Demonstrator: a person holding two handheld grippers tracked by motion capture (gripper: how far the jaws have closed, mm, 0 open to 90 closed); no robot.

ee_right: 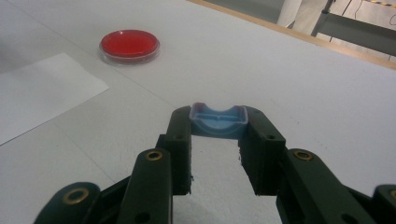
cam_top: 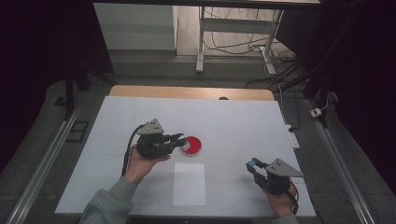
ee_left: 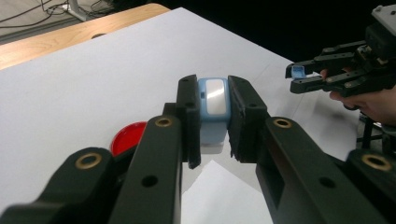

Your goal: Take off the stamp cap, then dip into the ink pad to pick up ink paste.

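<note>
Unlabelled blue stamp (ee_left: 213, 109) in left gripper (ee_left: 212, 121)

The left claw (cam_top: 180, 138), held in the left hand (cam_top: 140, 161), points right with jaws clamped. The right claw (cam_top: 252, 164), near right, points far-left, jaws likewise clamped.

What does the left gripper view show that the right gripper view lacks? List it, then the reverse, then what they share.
Left gripper view: the left gripper shut on a pale blue block, the right gripper farther off. Right gripper view: the hollow inside of the blue cap between its jaws. Shared: red dish, white paper, white table.
</note>
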